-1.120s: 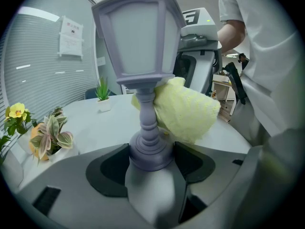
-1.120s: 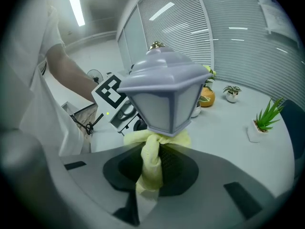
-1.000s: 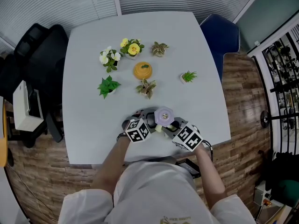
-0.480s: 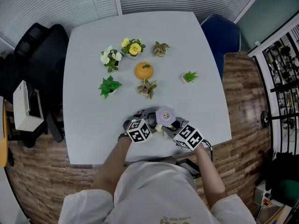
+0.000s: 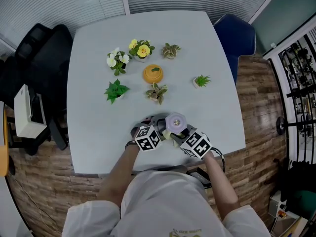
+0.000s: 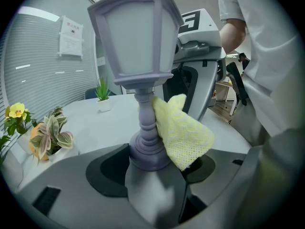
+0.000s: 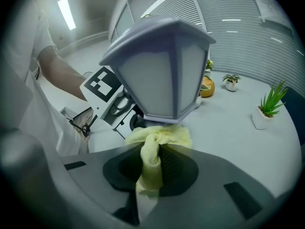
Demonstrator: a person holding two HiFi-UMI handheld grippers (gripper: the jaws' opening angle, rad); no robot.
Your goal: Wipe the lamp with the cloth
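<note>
A lavender lantern-shaped lamp [image 5: 175, 122] stands upright near the table's front edge. My left gripper [image 5: 159, 127] is shut on the lamp's round base [image 6: 145, 154], and the lantern head [image 6: 136, 37] rises above its jaws. My right gripper [image 5: 181, 134] is shut on a bunched yellow cloth [image 7: 152, 159]. The cloth [image 6: 183, 130] presses against the right side of the lamp's stem, just under the lantern head [image 7: 162, 70]. Only a small yellow bit of the cloth [image 5: 169, 136] shows in the head view, between the two marker cubes.
Several small potted plants and an orange pot [image 5: 153, 74] stand farther back on the white table [image 5: 94, 127]; the nearest is a variegated plant [image 5: 156, 92]. A blue chair [image 5: 234, 33] stands at the back right and a black chair [image 5: 42, 58] at the left.
</note>
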